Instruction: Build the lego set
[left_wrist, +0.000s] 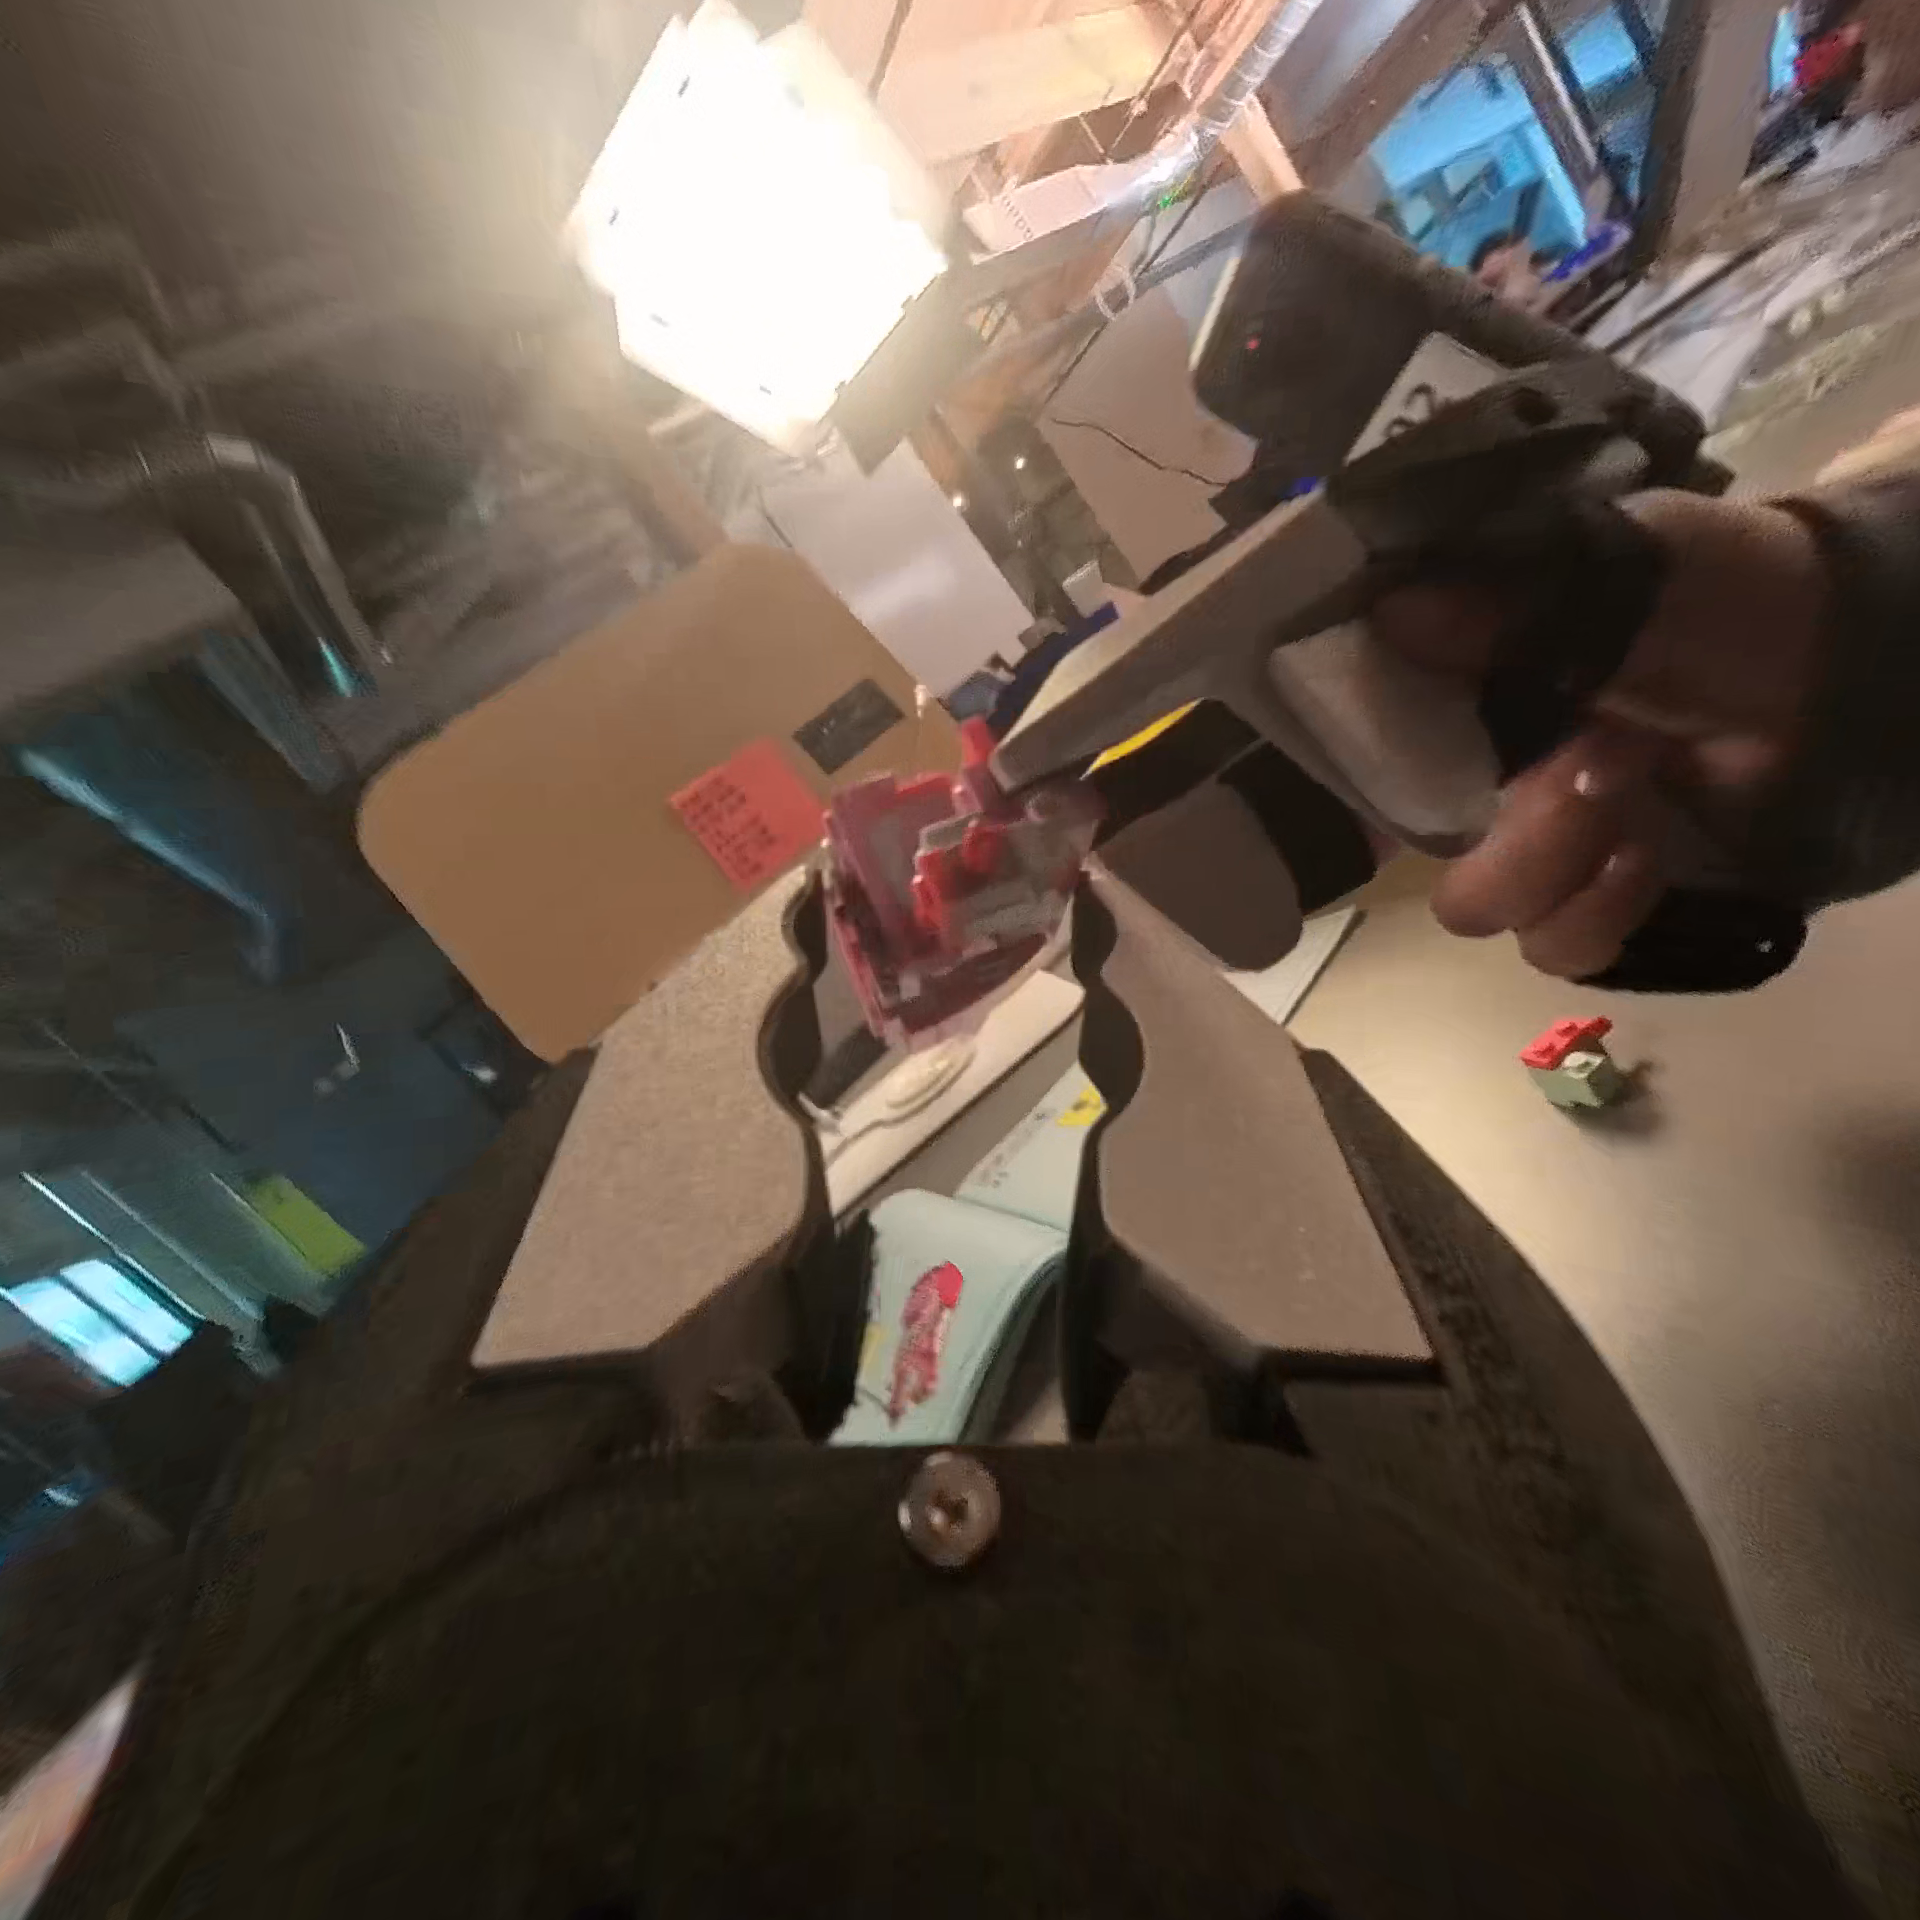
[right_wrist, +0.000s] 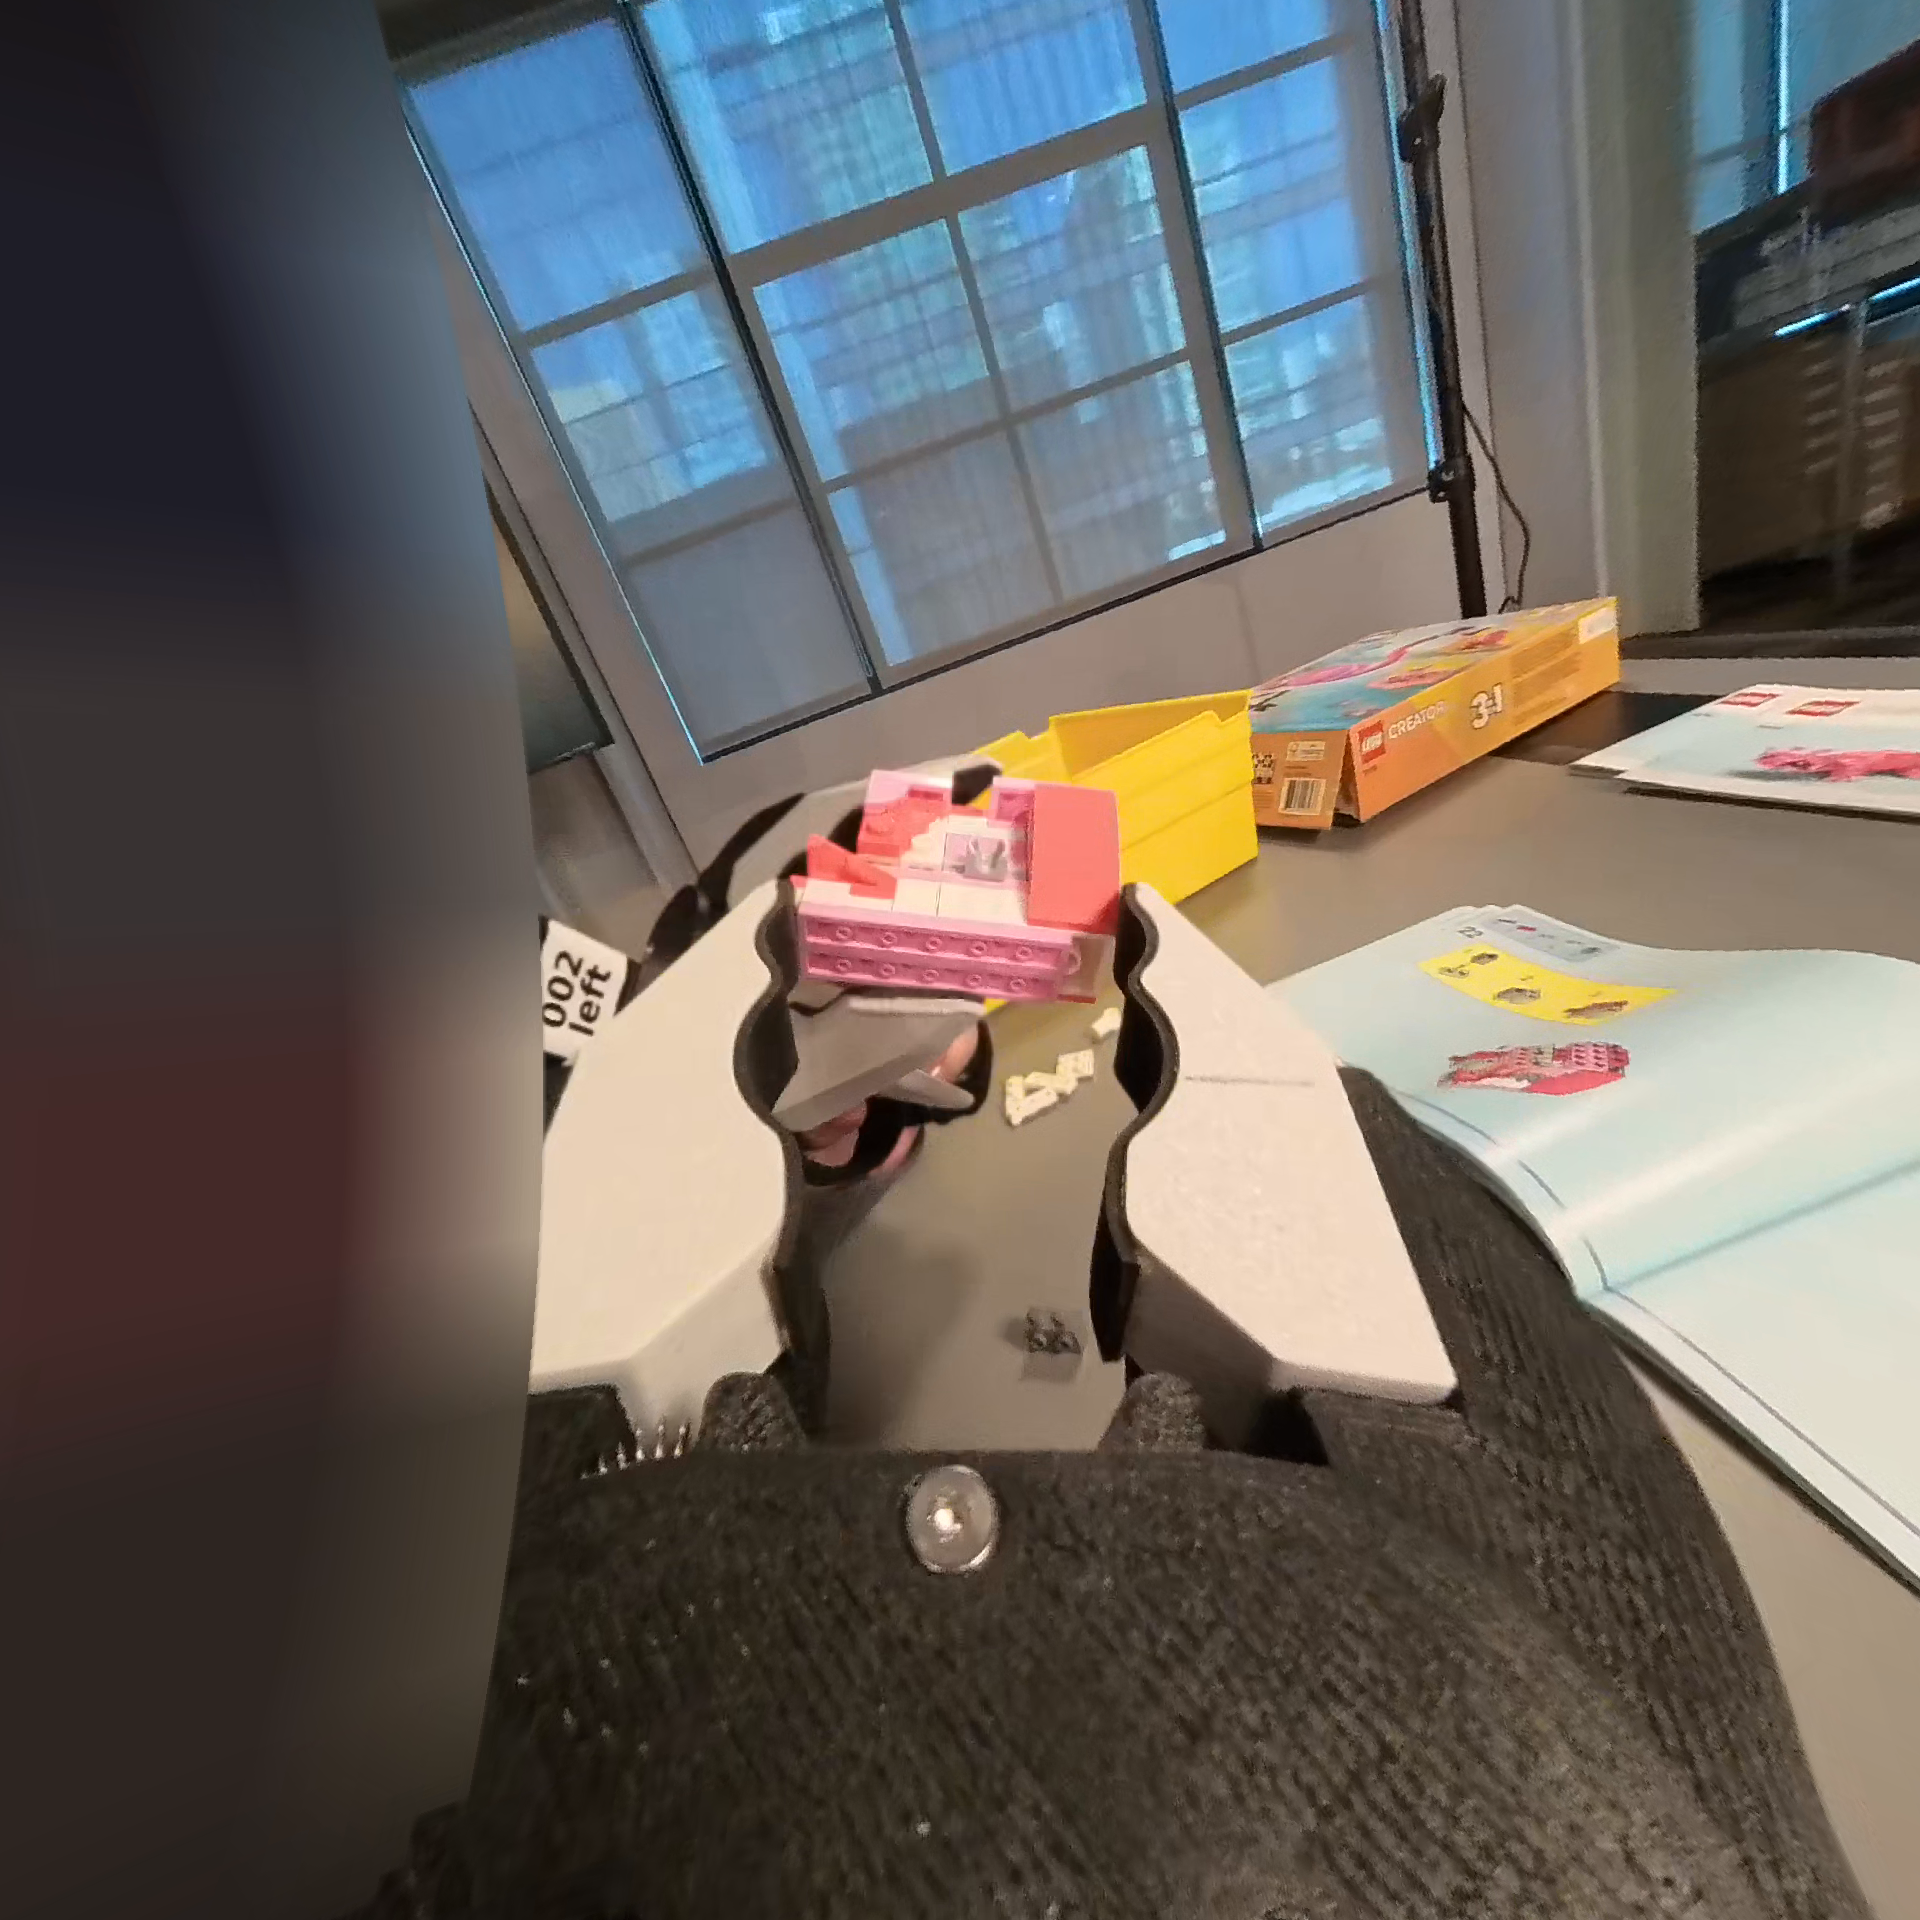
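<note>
A pink, red and white brick build hangs in the air between both grippers. My right gripper is shut on it, with a pad against each end of the pink base. My left gripper comes from the opposite side and closes on the same build, its fingers on the two other faces. In the right wrist view one left finger lies against the build's underside. In the left wrist view a right finger reaches in from the upper right, held by a hand.
On the grey table lie an open instruction booklet, yellow bins, a flat orange toy box, small white pieces and a dark piece. A small red and grey piece sits apart. A cardboard panel stands behind. The tips of both grippers are at nearly the same place.
</note>
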